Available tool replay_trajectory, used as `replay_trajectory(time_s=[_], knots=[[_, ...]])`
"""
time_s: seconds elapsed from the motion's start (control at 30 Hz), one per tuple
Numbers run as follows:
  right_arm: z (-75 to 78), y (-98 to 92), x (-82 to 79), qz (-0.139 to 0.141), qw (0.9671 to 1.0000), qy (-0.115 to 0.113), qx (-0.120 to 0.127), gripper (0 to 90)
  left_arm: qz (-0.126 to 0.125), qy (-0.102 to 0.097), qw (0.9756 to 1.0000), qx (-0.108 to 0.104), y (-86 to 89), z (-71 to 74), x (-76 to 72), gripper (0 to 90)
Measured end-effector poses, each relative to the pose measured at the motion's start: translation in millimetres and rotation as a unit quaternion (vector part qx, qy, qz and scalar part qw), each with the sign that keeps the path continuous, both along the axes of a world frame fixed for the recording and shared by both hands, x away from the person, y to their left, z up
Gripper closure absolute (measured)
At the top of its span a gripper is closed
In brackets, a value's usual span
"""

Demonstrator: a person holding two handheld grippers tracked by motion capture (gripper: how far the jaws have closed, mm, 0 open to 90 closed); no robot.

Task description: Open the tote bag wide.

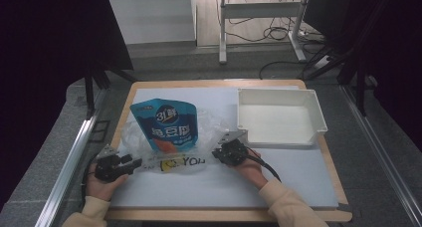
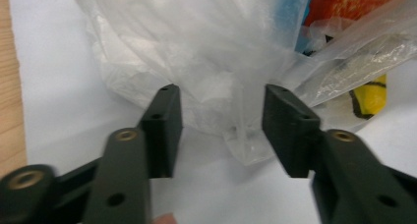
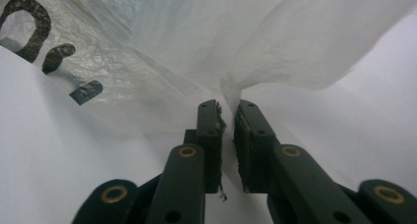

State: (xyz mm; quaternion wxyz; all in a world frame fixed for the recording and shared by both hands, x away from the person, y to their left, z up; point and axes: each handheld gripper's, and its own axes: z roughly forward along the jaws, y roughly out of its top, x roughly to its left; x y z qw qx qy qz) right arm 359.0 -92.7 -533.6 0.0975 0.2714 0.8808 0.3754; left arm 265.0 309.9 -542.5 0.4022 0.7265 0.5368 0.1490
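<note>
Left of the tray [image 1: 281, 118] on the bench [image 1: 219, 187], the thin, limp, slippery bag [image 1: 171, 137] around a blue pouch [image 1: 166, 125] is pinched at its edge by the right tool [image 3: 227, 117], while the left tool [image 2: 221, 118] is held wide at another fold, judged best gripped.

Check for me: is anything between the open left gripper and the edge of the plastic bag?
Nothing visible. The left gripper stands open with a fold of the plastic bag between its jaws on the white mat. The right gripper has pinched the bag's other side.
</note>
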Motion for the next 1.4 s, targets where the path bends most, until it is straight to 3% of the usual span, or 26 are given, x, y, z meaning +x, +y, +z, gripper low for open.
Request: replay_trajectory(time_s=[0.1, 0.3, 0.5, 0.57, 0.67, 0.77, 0.8, 0.9, 1.03, 1.4], knots=[[0.1, 0.1, 0.0, 0.000, 1.0000, 0.001, 0.001, 76.0, 0.002, -0.006, 0.9999, -0.009, 3.9, 2.0, -4.2, 32.9], [0.7, -0.1, -0.9, -0.005, 1.0000, 0.006, -0.001, 72.0, -0.001, -0.031, 0.9993, -0.023, 10.1, 13.3, -14.2, 26.2], [0.5, 0.0, -0.9, -0.005, 1.0000, 0.007, 0.002, 70.1, 0.008, -0.066, 0.9972, -0.034, 18.5, 41.0, -19.4, 24.5], [0.6, 0.2, -1.2, -0.005, 1.0000, 0.007, 0.001, 69.9, 0.016, -0.086, 0.9956, -0.032, 22.2, 58.4, -15.4, 24.6], [0.5, 0.3, -1.3, -0.004, 1.0000, 0.007, 0.002, 69.8, 0.018, -0.098, 0.9946, -0.027, 24.8, 69.8, -10.1, 25.2], [0.4, 0.5, -1.5, -0.004, 1.0000, 0.007, 0.002, 69.5, 0.020, -0.111, 0.9930, -0.034, 31.6, 90.2, 7.0, 28.2], [0.3, 0.4, -1.2, -0.003, 1.0000, 0.005, 0.002, 69.5, 0.020, -0.111, 0.9930, -0.034, 31.6, 90.2, 7.0, 29.0], [0.2, 0.2, -1.0, -0.003, 1.0000, 0.004, 0.002, 69.2, 0.014, -0.114, 0.9930, -0.029, 32.2, 103.9, 26.3, 30.7], [0.1, 0.4, -1.2, -0.002, 1.0000, 0.005, 0.003, 68.8, 0.003, -0.109, 0.9938, -0.021, 28.2, 110.5, 42.7, 33.3], [0.1, 0.8, -1.3, -0.001, 1.0000, 0.004, 0.002, 68.1, -0.026, -0.077, 0.9966, -0.005, 11.6, 107.5, 77.0, 35.1]])
